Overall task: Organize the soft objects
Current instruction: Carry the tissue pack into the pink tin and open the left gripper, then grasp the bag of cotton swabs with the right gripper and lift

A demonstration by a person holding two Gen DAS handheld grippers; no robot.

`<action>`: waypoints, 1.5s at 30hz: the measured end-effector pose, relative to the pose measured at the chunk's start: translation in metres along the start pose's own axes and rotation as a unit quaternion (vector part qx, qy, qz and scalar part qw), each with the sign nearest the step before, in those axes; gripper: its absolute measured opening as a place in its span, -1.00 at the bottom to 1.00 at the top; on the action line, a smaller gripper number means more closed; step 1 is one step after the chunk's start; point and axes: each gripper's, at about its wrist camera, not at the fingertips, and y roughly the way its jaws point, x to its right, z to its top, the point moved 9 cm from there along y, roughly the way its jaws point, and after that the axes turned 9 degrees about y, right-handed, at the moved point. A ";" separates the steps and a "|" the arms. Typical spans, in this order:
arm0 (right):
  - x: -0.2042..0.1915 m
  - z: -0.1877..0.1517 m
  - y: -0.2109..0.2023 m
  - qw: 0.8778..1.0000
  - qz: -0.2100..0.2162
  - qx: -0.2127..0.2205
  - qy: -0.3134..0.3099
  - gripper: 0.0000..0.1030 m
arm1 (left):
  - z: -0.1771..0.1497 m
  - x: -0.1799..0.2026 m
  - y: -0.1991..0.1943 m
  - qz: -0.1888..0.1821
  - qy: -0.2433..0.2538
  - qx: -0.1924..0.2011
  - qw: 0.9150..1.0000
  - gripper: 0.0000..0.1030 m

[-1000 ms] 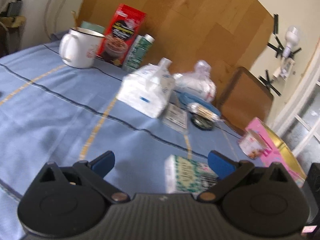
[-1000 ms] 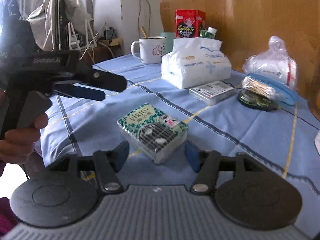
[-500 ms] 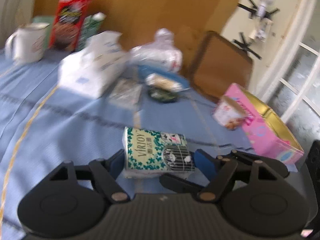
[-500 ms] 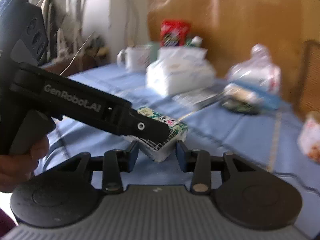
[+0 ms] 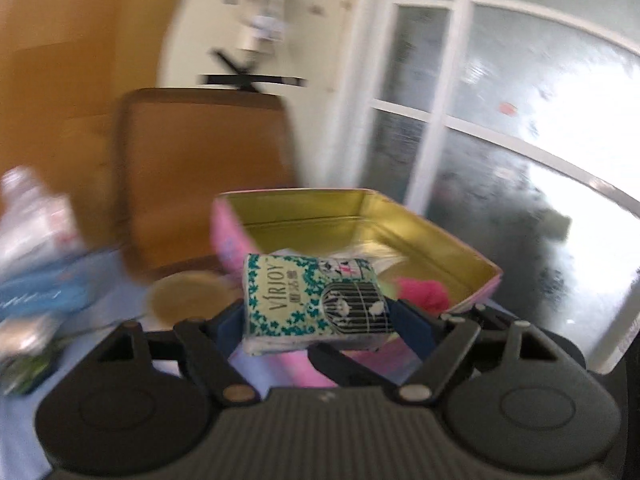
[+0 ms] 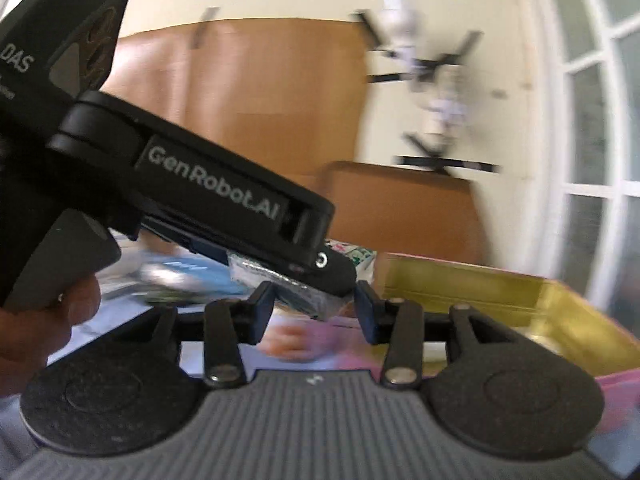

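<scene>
Blue pads of the left gripper (image 5: pixel 314 322) press both ends of the green-and-white tissue pack (image 5: pixel 312 304), carried clear of the table — its jaws have just been opening a little, yet the pack sits clamped. The right gripper (image 6: pixel 316 306) brackets a corner of the same pack with narrow jaws, also just eased; whether they pinch it I cannot tell. Just beyond lies the open pink tin (image 5: pixel 360 216), gold inside. This looks like the carry step — next, bring the pack over the tin and release.
</scene>
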 end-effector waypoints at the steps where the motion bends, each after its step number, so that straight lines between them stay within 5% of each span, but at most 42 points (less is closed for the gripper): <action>1: 0.016 0.001 0.000 1.000 -0.016 0.001 0.006 -0.08 | 0.005 0.008 0.011 -0.007 0.005 -0.003 1.000 0.55; 5: 0.061 0.000 0.006 0.996 -0.084 -0.003 0.014 -0.08 | 0.017 0.028 0.053 -0.019 0.016 -0.016 1.000 0.78; 8: 0.094 -0.005 0.020 0.985 -0.168 -0.021 0.021 0.04 | 0.018 0.029 0.071 0.014 0.016 -0.029 0.999 0.84; 10: 0.111 -0.006 0.019 0.982 -0.176 -0.022 0.059 0.08 | 0.013 0.022 0.065 0.015 0.007 -0.027 0.999 0.85; 15: 0.102 0.005 0.005 0.985 -0.146 0.014 0.090 0.07 | -0.006 -0.019 0.005 0.062 -0.007 0.005 0.998 0.94; 19: 0.052 0.017 0.006 0.995 -0.059 0.023 0.072 0.07 | -0.048 -0.075 -0.055 0.114 -0.062 0.010 0.992 0.94; 24: -0.036 0.016 0.037 0.990 0.103 -0.064 0.065 0.07 | -0.124 -0.156 -0.125 0.243 -0.133 -0.012 0.961 0.95; 28: -0.102 0.004 0.083 0.971 0.176 -0.143 0.072 0.26 | -0.169 -0.195 -0.165 0.320 -0.167 -0.018 0.932 0.94; 31: -0.134 -0.004 0.128 0.969 0.163 -0.169 0.074 0.67 | -0.178 -0.210 -0.175 0.317 -0.209 0.001 0.925 0.94; 36: -0.169 -0.020 0.189 0.960 0.136 -0.227 0.096 0.81 | -0.175 -0.212 -0.181 0.313 -0.214 0.038 0.924 0.98; 42: -0.178 -0.058 0.234 0.950 0.069 -0.296 0.075 0.82 | -0.177 -0.214 -0.186 0.305 -0.226 0.065 0.923 0.98; 44: -0.174 -0.060 0.234 0.951 0.070 -0.289 0.088 0.70 | -0.178 -0.215 -0.189 0.299 -0.231 0.071 0.923 0.99; 45: -0.172 -0.059 0.232 0.952 0.072 -0.282 0.090 0.47 | -0.178 -0.216 -0.190 0.297 -0.234 0.073 0.923 0.99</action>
